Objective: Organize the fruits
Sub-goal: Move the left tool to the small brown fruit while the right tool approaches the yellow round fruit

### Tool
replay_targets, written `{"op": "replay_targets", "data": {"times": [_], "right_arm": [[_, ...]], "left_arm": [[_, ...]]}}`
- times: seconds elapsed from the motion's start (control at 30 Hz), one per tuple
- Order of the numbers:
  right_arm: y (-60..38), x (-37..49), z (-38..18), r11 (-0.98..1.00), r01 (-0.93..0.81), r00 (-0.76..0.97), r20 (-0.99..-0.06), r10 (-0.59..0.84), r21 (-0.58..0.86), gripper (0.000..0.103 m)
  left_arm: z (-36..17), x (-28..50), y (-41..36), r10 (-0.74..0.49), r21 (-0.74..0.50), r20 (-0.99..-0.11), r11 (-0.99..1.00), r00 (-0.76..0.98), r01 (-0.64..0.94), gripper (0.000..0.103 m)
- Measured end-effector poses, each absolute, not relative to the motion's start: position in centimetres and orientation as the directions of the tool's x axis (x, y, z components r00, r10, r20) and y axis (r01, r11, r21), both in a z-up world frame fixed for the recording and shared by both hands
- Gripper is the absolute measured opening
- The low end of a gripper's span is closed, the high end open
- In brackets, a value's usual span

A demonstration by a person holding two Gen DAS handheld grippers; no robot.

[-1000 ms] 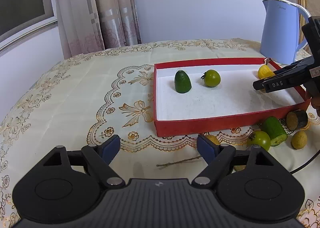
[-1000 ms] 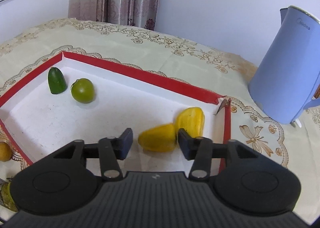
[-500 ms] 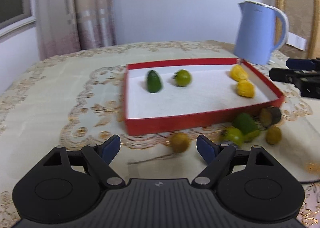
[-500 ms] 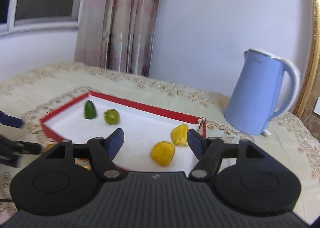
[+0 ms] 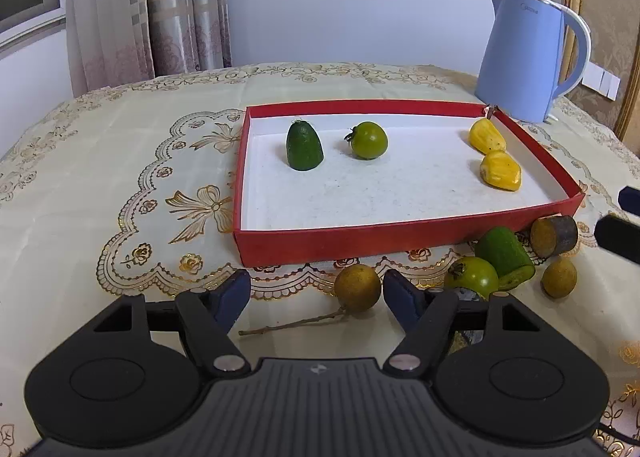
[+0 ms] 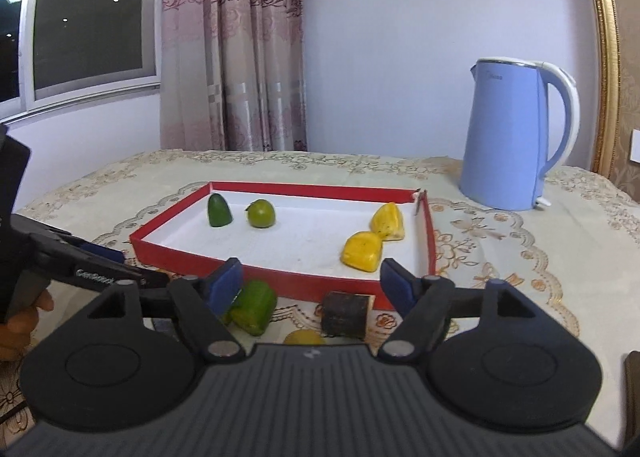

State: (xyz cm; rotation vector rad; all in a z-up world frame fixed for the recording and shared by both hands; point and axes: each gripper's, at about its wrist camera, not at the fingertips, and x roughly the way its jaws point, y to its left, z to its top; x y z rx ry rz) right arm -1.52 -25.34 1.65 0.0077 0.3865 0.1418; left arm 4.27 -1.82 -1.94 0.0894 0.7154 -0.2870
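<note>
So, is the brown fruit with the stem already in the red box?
No, out. The brown fruit lies on the tablecloth before the red box, between the left gripper's closing jaws.

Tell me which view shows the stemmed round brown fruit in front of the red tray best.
The left wrist view. The round brown fruit lies whole on the tablecloth between the closing left gripper jaws, untouched, its twig trailing left. In the right wrist view I cannot pick it out; the left gripper covers that area.
</note>
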Motion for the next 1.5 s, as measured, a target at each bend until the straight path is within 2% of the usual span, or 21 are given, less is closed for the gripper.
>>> {"op": "replay_targets", "data": {"times": [0.2, 0.43, 0.57, 0.8, 0.97, 1.13, 1.27, 1.5], "right_arm": [[-25.8, -1.3, 0.8, 0.993, -0.102, 0.918, -0.379, 0.118, 0.063, 0.081], [-25.8, -2.2, -0.3, 0.999, -0.046, 0.935, -0.351, 0.047, 0.011, 0.099], [-25.4, -2.6, -0.4, 0.998, -0.061, 0.941, -0.333, 0.056, -0.005, 0.103], [-24.7, -2.5, -0.6, 0.997, -0.073, 0.934, -0.352, 0.054, -0.04, 0.103], [-23.7, -1.3, -1.0, 0.991, -0.088, 0.905, -0.423, 0.039, -0.096, 0.103], [-26.0, -1.1, -1.0, 0.991, -0.114, 0.897, -0.423, 0.13, 0.064, 0.103], [-27.6, -0.7, -1.3, 0.983, -0.081, 0.888, -0.436, 0.146, 0.163, 0.103], [-25.8, -1.1, -1.1, 0.986, -0.152, 0.893, -0.418, 0.167, 0.07, 0.103]], "left_arm": [[-2.0, 4.2, -2.8, -0.244, -0.009, -0.645, 0.95, 0.724, 0.312, 0.073], [-2.7, 4.6, -3.1, -0.207, 0.028, -0.646, 0.955, 0.735, 0.294, 0.073], [-3.0, 4.7, -3.1, -0.197, 0.039, -0.643, 0.957, 0.74, 0.289, 0.073], [-3.4, 4.8, -3.2, -0.187, 0.051, -0.637, 0.958, 0.748, 0.284, 0.073], [-3.6, 5.2, -2.8, -0.195, 0.018, -0.647, 0.963, 0.737, 0.27, 0.077], [-3.6, 5.0, -3.0, -0.163, 0.038, -0.65, 0.969, 0.743, 0.246, 0.088], [-3.5, 4.3, -3.6, -0.173, 0.075, -0.627, 0.957, 0.76, 0.28, 0.087], [-3.4, 4.2, -4.0, -0.197, 0.076, -0.621, 0.948, 0.759, 0.309, 0.081]]}}
